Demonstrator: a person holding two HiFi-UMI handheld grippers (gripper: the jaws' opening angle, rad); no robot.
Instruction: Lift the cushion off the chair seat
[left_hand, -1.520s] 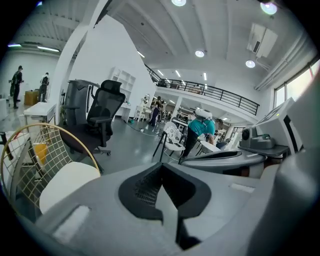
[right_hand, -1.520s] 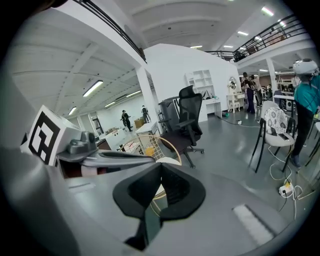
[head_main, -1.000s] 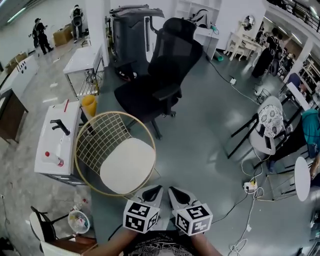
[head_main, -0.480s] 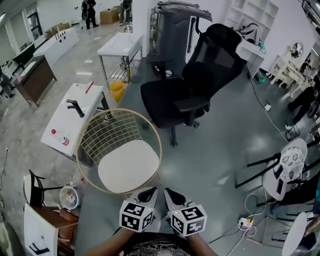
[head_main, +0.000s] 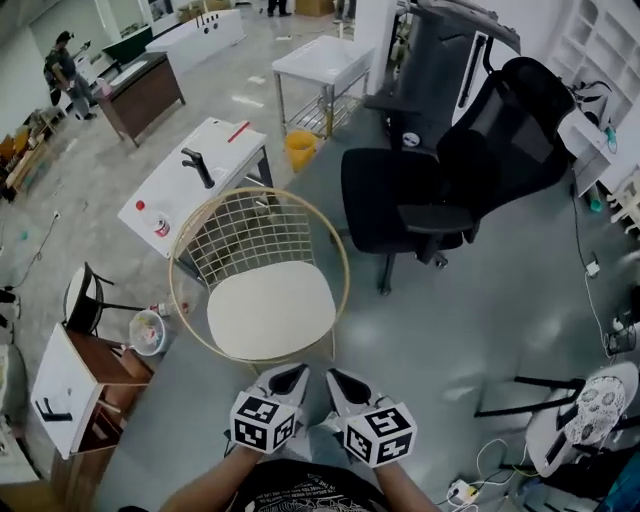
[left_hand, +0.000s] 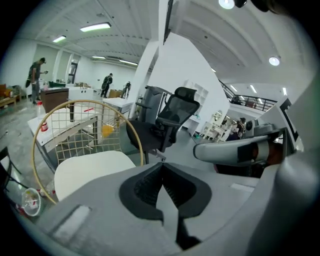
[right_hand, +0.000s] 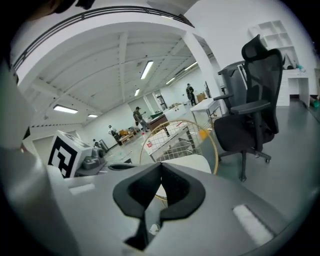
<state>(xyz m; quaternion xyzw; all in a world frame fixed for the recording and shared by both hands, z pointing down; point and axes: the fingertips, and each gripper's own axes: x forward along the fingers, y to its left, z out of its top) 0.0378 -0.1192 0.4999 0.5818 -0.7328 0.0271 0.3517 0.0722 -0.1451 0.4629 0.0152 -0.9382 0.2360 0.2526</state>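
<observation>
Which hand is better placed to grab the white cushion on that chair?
Left, marginally. The left tool lines up with the cushion, near its front edge; the right tool sits off by its right corner. Both are shut.

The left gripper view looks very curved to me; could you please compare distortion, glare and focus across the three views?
Head view: mild bending toward the edges, soft glare patches on the floor, cushion sharp. Left gripper view: strong fisheye with black corners, ceiling lamp blown out, near foreground soft. Right gripper view: same fisheye circle, ceiling beams bowed, strip light glaring.
</observation>
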